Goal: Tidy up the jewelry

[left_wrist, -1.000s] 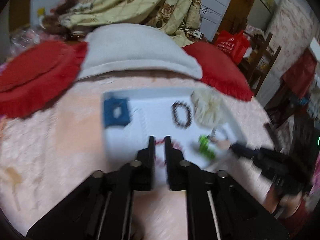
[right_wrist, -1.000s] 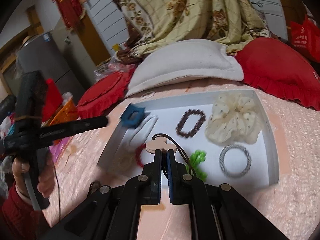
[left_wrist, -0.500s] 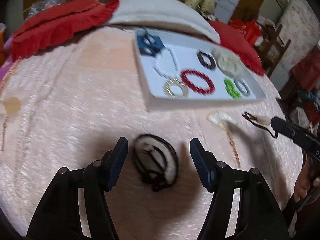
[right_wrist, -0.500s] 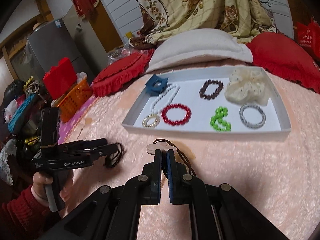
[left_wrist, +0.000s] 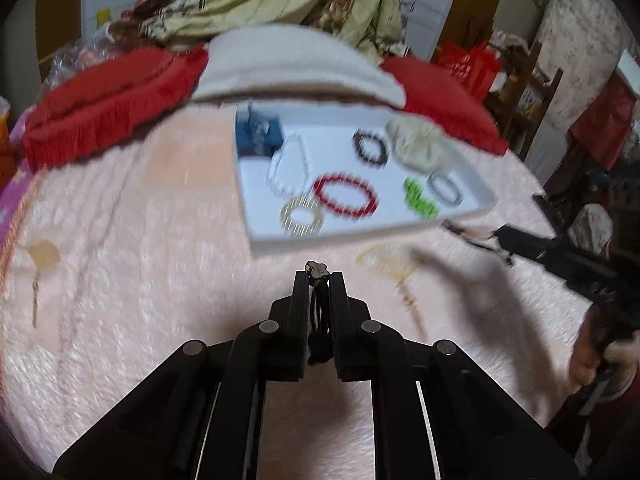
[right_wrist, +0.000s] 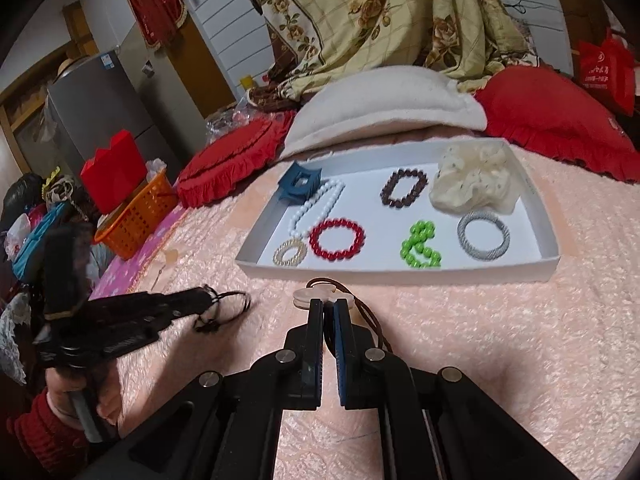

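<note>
A white tray (right_wrist: 400, 274) lies on the pink bedspread and holds a red bead bracelet (right_wrist: 337, 239), green beads (right_wrist: 420, 245), a silver bangle (right_wrist: 483, 236), a dark bracelet (right_wrist: 404, 188), a pearl strand (right_wrist: 316, 208), a cream scrunchie (right_wrist: 474, 180) and a blue clip (right_wrist: 299, 182). My left gripper (left_wrist: 319, 276) is shut on a black cord necklace (left_wrist: 319, 312), lifted above the bedspread; it also shows in the right wrist view (right_wrist: 224, 306). My right gripper (right_wrist: 330, 304) is shut on a brown cord necklace with a pale pendant (right_wrist: 320, 294), just in front of the tray.
A gold chain (left_wrist: 384, 260) lies on the bedspread near the tray's front edge (left_wrist: 360, 236). Red cushions (right_wrist: 552, 136) and a white pillow (right_wrist: 384, 104) lie behind the tray. An orange basket (right_wrist: 136, 216) stands at the left edge of the bed.
My left gripper has closed on the black cord necklace and lifted it off the bedspread. My right gripper still holds the brown cord necklace just in front of the tray.
</note>
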The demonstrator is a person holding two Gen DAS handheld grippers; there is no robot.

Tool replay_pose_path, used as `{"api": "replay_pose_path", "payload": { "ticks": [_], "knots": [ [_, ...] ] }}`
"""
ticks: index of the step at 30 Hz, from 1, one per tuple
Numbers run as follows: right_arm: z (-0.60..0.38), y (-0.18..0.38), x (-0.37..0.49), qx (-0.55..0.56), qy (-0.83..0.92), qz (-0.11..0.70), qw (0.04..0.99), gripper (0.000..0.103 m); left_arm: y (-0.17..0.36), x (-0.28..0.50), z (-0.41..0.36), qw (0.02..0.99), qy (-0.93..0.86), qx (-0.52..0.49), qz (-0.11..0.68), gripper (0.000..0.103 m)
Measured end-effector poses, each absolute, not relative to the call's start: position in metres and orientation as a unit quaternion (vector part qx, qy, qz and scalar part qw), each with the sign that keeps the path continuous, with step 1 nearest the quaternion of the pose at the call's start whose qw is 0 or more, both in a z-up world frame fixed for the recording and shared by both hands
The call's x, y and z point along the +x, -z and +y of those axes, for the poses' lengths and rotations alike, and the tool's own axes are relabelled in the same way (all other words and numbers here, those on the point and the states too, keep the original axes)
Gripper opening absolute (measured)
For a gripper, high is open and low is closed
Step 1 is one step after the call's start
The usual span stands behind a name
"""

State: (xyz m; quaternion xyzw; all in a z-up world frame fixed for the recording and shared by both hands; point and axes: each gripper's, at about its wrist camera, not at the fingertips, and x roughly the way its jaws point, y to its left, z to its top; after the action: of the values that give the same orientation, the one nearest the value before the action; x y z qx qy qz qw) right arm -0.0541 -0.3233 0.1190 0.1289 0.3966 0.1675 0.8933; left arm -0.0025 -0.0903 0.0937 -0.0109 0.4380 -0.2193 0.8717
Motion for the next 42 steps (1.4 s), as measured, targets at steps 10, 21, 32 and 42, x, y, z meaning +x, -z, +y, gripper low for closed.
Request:
{"api": "replay_pose_path", "payload": {
  "ticks": [10,21,32,42],
  "knots": [
    [-0.340,-0.149,-0.007,0.114,-0.146,0.364,0.913,0.005,-0.147,0.062,-0.126,0.876,0.246,-0.061,0.411,0.009],
    [-0.340,-0.110,0.055,0.117,-0.136,0.401,0.898,0.005,-0.111,0.145,-0.172,0.851,0.243,-0.076,0.459,0.009],
    [-0.350,-0.074,0.080,0.142,-0.119,0.433,0.882,0.005,-0.069,0.156,-0.174,0.845,0.239,-0.078,0.472,0.053],
    [-0.361,-0.091,0.058,0.158,-0.111,0.423,0.885,0.020,-0.100,0.114,-0.157,0.875,0.215,-0.050,0.430,0.053]
  ]
}}
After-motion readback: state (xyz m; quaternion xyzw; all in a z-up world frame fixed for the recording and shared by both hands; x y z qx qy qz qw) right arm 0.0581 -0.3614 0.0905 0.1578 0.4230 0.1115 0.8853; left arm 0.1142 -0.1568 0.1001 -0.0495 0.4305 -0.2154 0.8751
